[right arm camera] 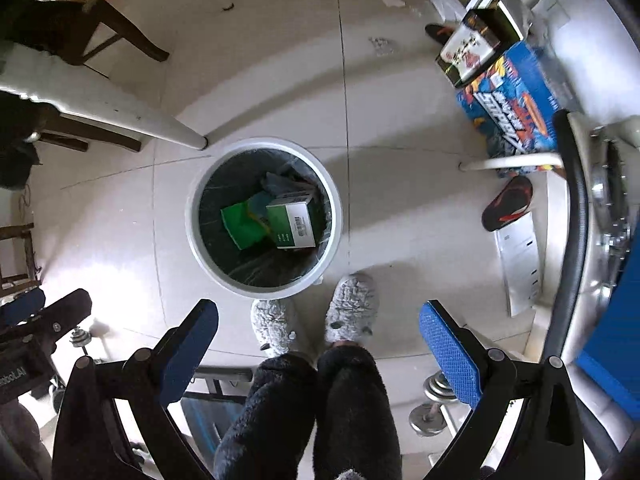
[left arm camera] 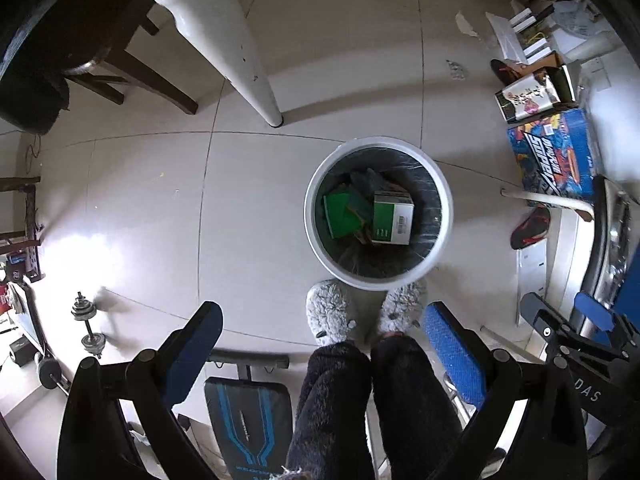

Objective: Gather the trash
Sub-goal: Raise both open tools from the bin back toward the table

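Held the left tool (left arm camera: 322, 320) and the right tool (right arm camera: 318, 320) spread wide and empty, pointing down over the floor (left arm camera: 140, 208). Saw the white and green box (left arm camera: 392, 218) and green packets (left arm camera: 342, 216) lying inside the round white bin (left arm camera: 316, 240), just ahead of grey slippers (left arm camera: 330, 312).
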`<state>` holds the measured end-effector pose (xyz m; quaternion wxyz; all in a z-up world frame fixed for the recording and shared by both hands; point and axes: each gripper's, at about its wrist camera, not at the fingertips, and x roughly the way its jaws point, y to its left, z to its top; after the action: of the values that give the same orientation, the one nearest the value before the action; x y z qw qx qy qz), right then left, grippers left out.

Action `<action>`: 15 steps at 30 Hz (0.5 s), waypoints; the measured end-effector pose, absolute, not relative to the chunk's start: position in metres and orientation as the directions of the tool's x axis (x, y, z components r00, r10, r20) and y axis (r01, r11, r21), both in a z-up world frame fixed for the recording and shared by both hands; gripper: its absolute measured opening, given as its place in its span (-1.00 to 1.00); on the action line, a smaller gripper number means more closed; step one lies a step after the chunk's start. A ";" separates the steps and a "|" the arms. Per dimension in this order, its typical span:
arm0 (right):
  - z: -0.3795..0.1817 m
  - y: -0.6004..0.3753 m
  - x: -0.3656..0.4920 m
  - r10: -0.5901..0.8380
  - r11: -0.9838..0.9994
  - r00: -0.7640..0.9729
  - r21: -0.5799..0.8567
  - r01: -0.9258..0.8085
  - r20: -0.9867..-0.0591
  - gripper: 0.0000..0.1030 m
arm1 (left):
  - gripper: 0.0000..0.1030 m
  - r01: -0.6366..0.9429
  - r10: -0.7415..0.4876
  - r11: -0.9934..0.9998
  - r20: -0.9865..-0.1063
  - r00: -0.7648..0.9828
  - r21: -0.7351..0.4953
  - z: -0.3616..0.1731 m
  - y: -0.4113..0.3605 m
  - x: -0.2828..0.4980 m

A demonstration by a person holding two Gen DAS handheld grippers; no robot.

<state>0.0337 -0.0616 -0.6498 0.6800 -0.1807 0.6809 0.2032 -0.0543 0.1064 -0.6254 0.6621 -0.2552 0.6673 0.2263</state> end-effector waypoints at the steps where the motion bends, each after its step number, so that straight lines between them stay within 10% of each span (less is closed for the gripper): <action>1: -0.639 -0.063 0.031 0.035 0.851 -0.005 0.032 -0.523 -0.999 0.98 | 1.00 -0.639 -0.036 0.769 -0.999 0.011 -0.034 -0.616 0.104 -0.057; 15: -0.464 -0.087 -0.008 0.116 0.841 0.019 0.089 -0.533 -0.993 0.98 | 1.00 -0.654 -0.035 0.750 -0.993 0.114 -0.101 -0.472 0.078 -0.102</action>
<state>-0.0085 -0.0869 -0.4644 0.6960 -0.1578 0.6605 0.2334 -0.1019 0.0779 -0.4724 0.6940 -0.2744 0.6272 0.2230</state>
